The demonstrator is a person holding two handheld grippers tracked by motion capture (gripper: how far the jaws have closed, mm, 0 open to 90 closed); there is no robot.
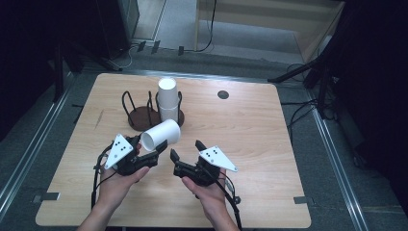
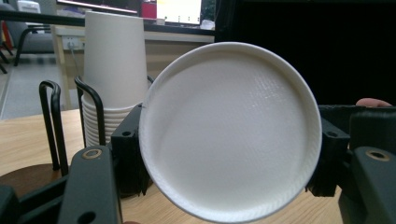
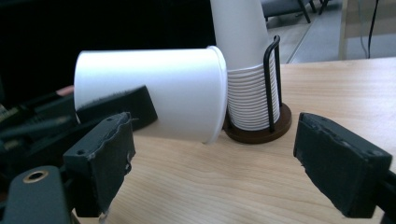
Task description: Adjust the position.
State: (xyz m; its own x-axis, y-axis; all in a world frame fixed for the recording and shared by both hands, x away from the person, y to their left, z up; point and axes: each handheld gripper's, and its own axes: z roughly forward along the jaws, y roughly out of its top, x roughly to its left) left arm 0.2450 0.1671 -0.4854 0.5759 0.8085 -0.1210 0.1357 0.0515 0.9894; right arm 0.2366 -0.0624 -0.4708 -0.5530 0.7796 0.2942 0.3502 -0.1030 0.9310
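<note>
A white paper cup [image 1: 161,134] lies on its side above the table, and my left gripper [image 1: 150,143] is shut on it near its base. In the left gripper view the cup's round bottom [image 2: 231,130] faces the camera between the two jaws. The right gripper [image 1: 185,149] stands open just right of the cup, apart from it, with nothing between its pads [image 3: 210,154]. In the right gripper view the cup [image 3: 149,98] is seen side-on, rim toward the stack, with a left gripper finger [image 3: 116,109] across it.
A tall stack of white cups [image 1: 168,98] stands upside down in a black wire holder on a brown round base [image 1: 142,118], just behind the held cup. The wooden table [image 1: 250,125] has a dark round hole [image 1: 223,95] at the back.
</note>
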